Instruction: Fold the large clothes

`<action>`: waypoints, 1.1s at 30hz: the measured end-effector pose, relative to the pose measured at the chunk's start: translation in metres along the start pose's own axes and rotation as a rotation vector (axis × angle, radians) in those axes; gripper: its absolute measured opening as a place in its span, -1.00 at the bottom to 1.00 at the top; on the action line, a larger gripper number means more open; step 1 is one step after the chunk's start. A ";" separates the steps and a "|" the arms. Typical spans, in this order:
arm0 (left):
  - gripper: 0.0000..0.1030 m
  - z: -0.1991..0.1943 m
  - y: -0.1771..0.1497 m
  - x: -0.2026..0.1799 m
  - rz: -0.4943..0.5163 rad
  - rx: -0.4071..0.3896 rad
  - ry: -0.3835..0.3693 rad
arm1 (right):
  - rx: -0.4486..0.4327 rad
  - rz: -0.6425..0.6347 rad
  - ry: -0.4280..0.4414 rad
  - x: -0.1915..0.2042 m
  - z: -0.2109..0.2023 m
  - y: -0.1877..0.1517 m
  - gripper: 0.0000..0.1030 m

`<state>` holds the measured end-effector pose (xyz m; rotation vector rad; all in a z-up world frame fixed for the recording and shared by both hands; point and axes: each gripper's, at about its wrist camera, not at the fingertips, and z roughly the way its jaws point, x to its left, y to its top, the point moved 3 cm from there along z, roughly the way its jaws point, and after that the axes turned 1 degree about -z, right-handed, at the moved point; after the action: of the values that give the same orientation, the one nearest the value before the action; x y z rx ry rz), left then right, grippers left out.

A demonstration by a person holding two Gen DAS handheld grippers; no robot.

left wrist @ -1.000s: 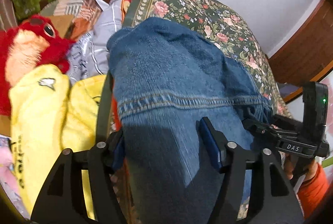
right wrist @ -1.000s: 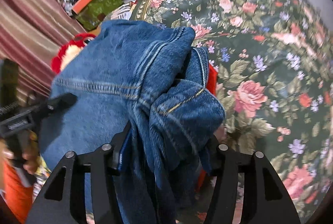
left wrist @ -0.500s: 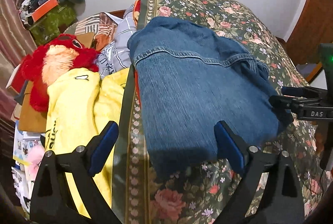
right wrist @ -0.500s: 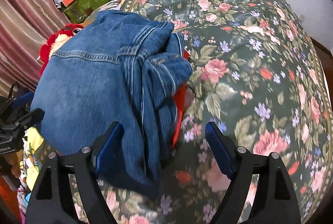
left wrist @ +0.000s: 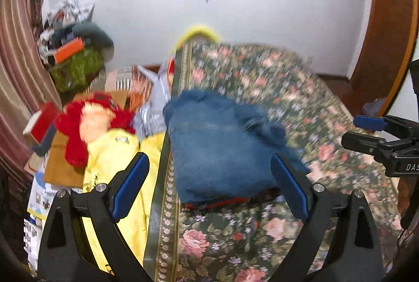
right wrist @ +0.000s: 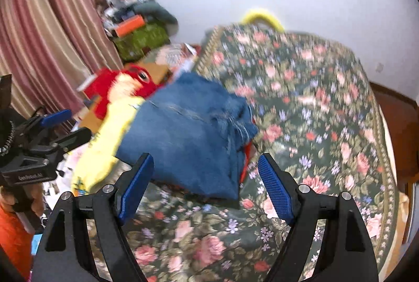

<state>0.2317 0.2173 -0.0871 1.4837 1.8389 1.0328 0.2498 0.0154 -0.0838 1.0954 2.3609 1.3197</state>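
Left wrist view: the left gripper [left wrist: 209, 174] is hovering with its blue-padded jaws spread wide and grasping nothing, above the folded denim garment [left wrist: 220, 151] that is lying on the floral bedspread [left wrist: 301, 103] near its left edge, beside a yellow garment [left wrist: 115, 158] and a red plush toy [left wrist: 86, 124].

Right wrist view: the right gripper [right wrist: 205, 177] is likewise hanging released, clear of the denim garment [right wrist: 188, 137] on the bedspread [right wrist: 314, 103].

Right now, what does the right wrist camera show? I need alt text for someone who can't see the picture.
A folded pair of blue jeans lies on a floral bedspread, just beyond the open, empty right gripper with blue-padded fingers. To the left sit a yellow garment, a red plush toy and the left gripper, also open; the image is motion-blurred.
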 end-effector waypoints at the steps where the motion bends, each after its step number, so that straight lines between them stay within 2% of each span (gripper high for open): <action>1: 0.83 -0.015 0.002 -0.004 0.003 -0.030 0.000 | -0.020 -0.002 0.012 0.003 -0.009 0.001 0.54; 7: 0.83 -0.104 0.005 -0.023 -0.018 -0.235 -0.016 | -0.211 -0.022 0.052 0.024 -0.087 0.000 0.54; 12: 0.83 -0.172 -0.005 -0.040 -0.033 -0.404 -0.040 | -0.386 -0.056 0.038 0.045 -0.147 -0.010 0.54; 19: 0.83 -0.239 -0.030 -0.062 -0.010 -0.626 0.047 | -0.560 -0.082 0.000 0.069 -0.196 -0.029 0.54; 23: 0.83 -0.256 -0.043 -0.068 -0.016 -0.675 0.052 | -0.621 -0.102 -0.027 0.082 -0.206 -0.038 0.54; 29: 0.85 -0.265 -0.055 -0.076 -0.020 -0.684 0.046 | -0.629 -0.101 -0.048 0.089 -0.200 -0.041 0.54; 33: 0.99 -0.264 -0.058 -0.079 -0.018 -0.679 0.055 | -0.629 -0.106 -0.077 0.091 -0.199 -0.042 0.74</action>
<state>0.0057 0.0773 0.0064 1.0276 1.3221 1.5042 0.0629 -0.0612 0.0102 0.7925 1.7179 1.7606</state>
